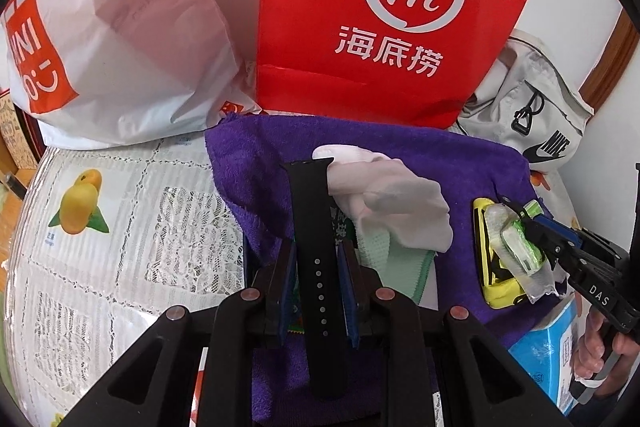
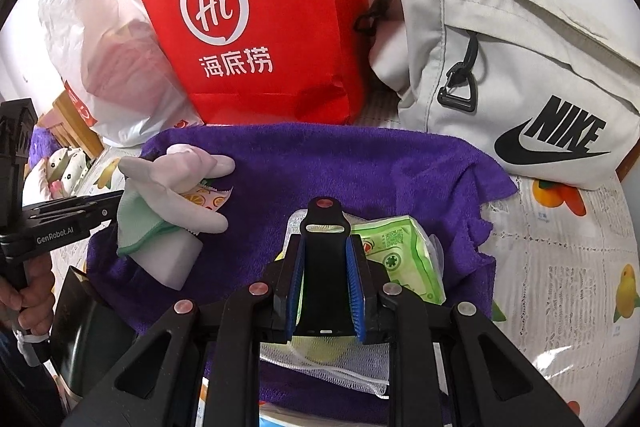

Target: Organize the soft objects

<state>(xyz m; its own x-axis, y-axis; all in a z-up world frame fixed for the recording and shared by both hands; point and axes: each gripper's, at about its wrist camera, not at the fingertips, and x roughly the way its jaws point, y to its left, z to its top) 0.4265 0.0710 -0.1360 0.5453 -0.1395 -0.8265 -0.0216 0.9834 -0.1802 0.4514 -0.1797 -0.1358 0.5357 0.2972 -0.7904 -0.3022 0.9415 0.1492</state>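
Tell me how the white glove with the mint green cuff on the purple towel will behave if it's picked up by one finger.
The glove would probably flop: it lies crumpled, its glove fingers bent different ways. It looks thin and light, so it should lift easily. The packet tucked under it might shift or drag on the purple towel.

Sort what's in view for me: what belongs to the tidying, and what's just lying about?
In play: black strap halves in left gripper and right gripper, glove, purple towel, green packet.
Lying about: red bag, white plastic bag, Nike bag.
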